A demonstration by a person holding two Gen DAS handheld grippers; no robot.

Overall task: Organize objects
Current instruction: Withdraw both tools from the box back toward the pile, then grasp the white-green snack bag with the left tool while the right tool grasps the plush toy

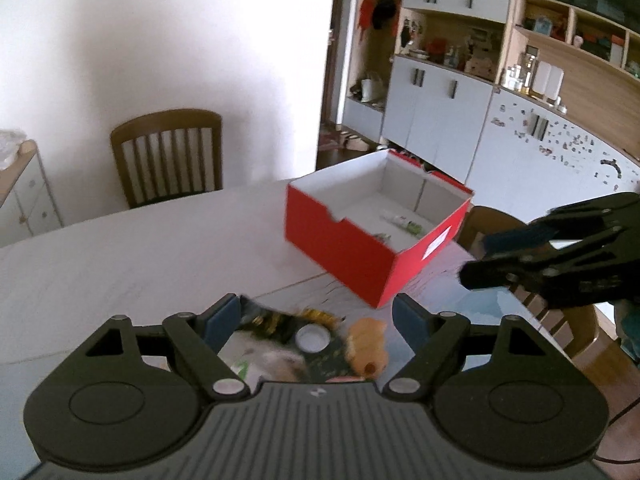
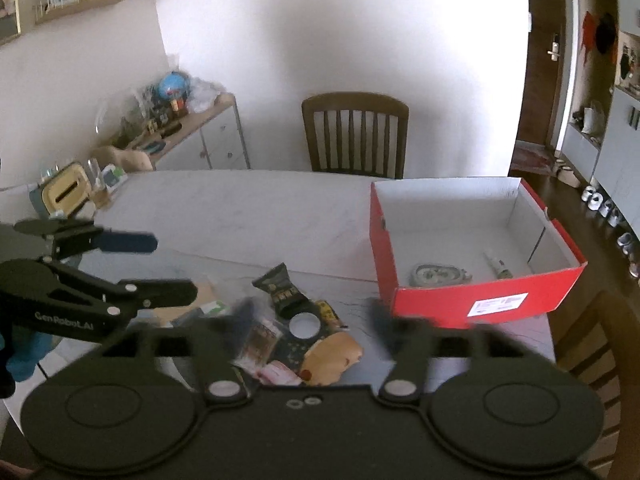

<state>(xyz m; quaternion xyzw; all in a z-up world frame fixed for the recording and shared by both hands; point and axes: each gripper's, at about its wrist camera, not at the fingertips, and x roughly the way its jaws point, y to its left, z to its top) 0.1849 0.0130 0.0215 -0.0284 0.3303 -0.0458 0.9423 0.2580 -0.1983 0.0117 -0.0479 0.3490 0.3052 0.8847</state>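
Both claws hang with jaws spread and nothing between them: the left gripper (image 1: pixel 316 316) hovers above the loose pile, and the right gripper (image 2: pixel 308 312) does the same, its fingers blurred in its own view, which suggests motion. In the left wrist view the right gripper (image 1: pixel 476 258) enters from 3 o'clock, fingers parted and pointing toward the box. The table (image 2: pixel 240 208), pale on its far half and dark glossy near the operator, carries everything. The red box (image 2: pixel 472 300) stands open-topped at 2 o'clock from the pile in the right wrist view, apart from it; lidless and within reach, it is judged to be the collecting bin. It already holds an oval grey item (image 2: pixel 438 274) and a small tube (image 2: pixel 498 266) on its white floor, so sorting appears partly done. The pile (image 2: pixel 296 332) lies at 6 o'clock, just ahead of both claws: a dark sheet with a round hole (image 2: pixel 305 326), a black snack packet (image 2: pixel 280 288) at the pile's 12 o'clock, and a tan bread-like item (image 2: pixel 332 356) at its 5 o'clock. These overlap, so the next pick likely calls for an isolated edge. A chair (image 2: pixel 356 132) stands at the far side.
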